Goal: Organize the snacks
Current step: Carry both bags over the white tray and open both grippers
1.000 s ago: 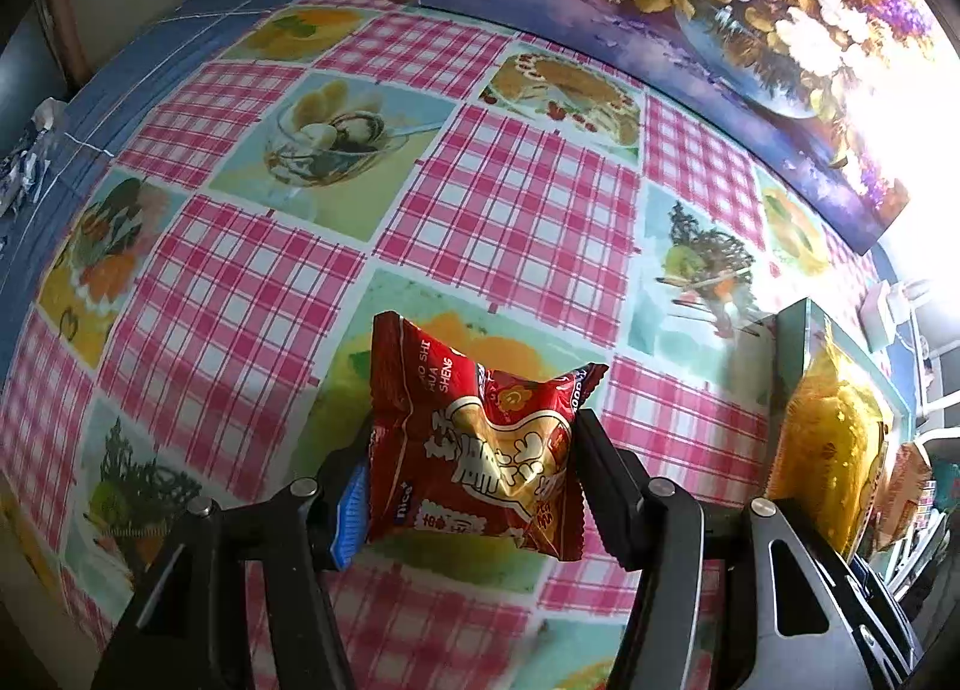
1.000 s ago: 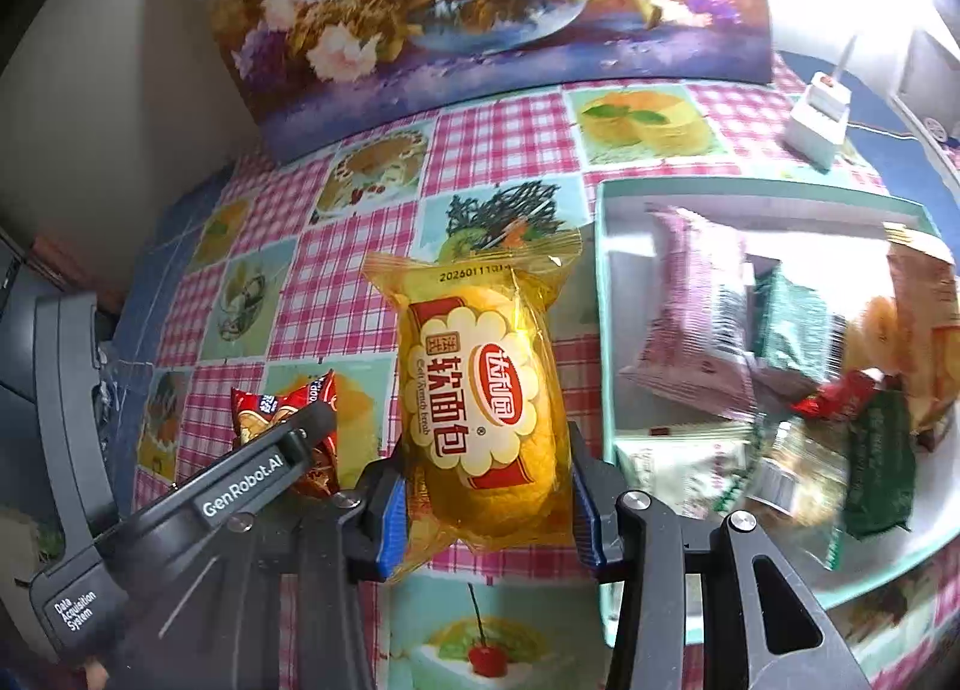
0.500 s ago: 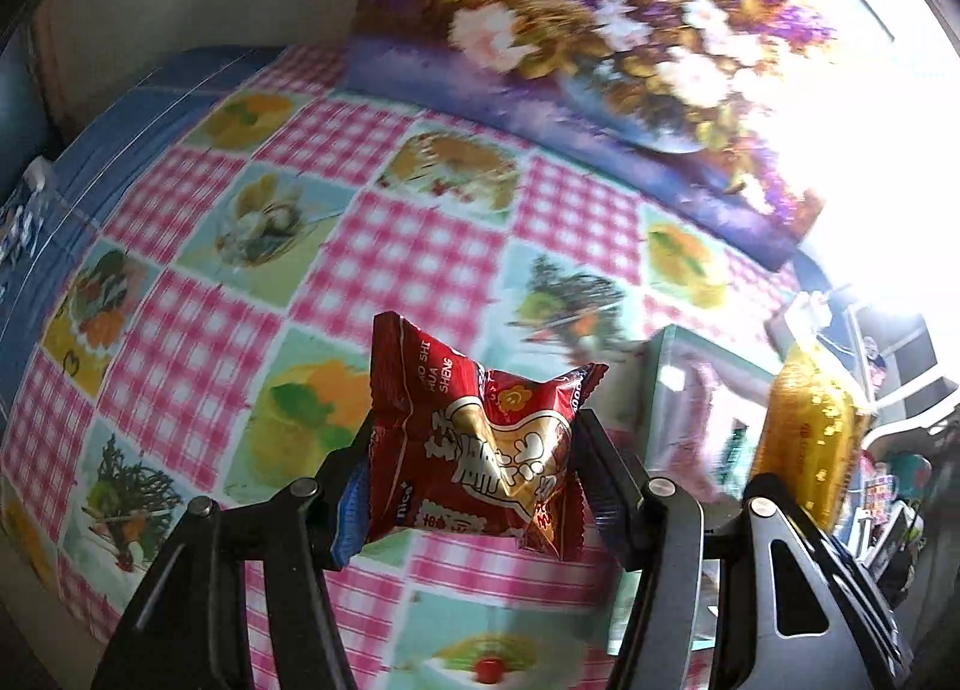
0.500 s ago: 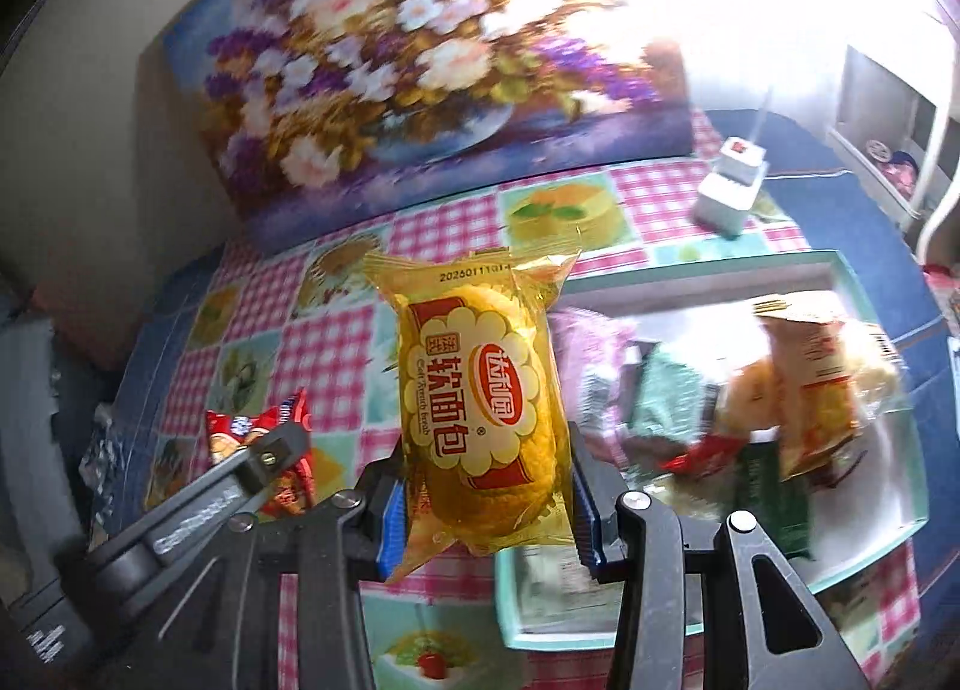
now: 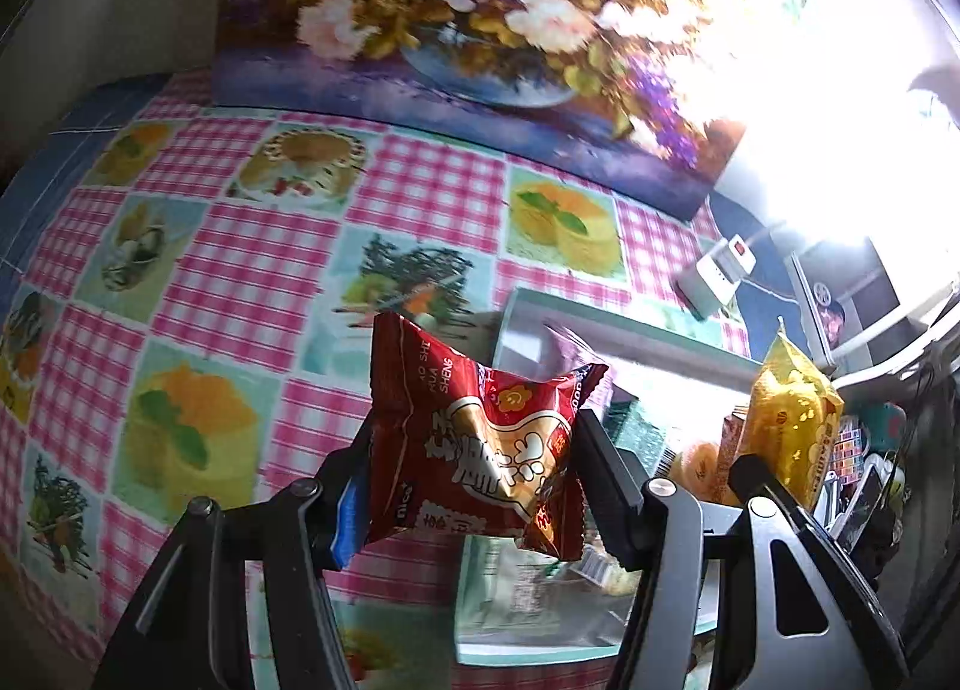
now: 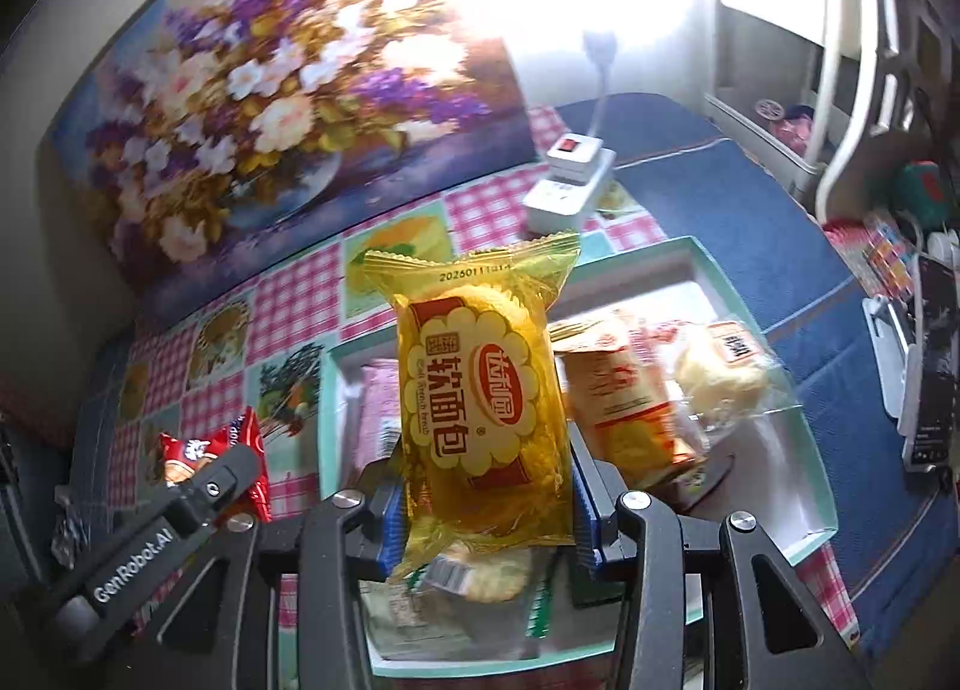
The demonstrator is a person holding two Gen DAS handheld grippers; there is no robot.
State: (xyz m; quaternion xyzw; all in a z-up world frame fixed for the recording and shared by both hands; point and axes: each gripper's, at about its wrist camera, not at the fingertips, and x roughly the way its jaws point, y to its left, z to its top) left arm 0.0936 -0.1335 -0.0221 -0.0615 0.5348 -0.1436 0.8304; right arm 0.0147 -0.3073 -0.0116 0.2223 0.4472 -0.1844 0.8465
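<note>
My left gripper (image 5: 474, 468) is shut on a red snack packet (image 5: 480, 438) and holds it in the air at the left rim of the mint-green tray (image 5: 624, 324). My right gripper (image 6: 483, 486) is shut on a yellow soft-bread packet (image 6: 486, 390), held upright above the tray (image 6: 816, 438). The tray holds several snack packets, among them an orange one (image 6: 624, 396) and a clear-wrapped bun (image 6: 720, 372). The red packet (image 6: 240, 450) and left gripper show at the left of the right wrist view; the yellow packet (image 5: 786, 420) shows at the right of the left wrist view.
A flower painting (image 6: 270, 90) leans against the wall behind the checked tablecloth (image 5: 240, 270). A white power strip (image 6: 570, 180) lies just behind the tray. A phone and small clutter (image 6: 930, 360) sit at the far right on the blue cloth.
Both grippers have moved right and forward with their packets. The tray has come under the yellow packet, and the red packet has reached the tray's left edge.
</note>
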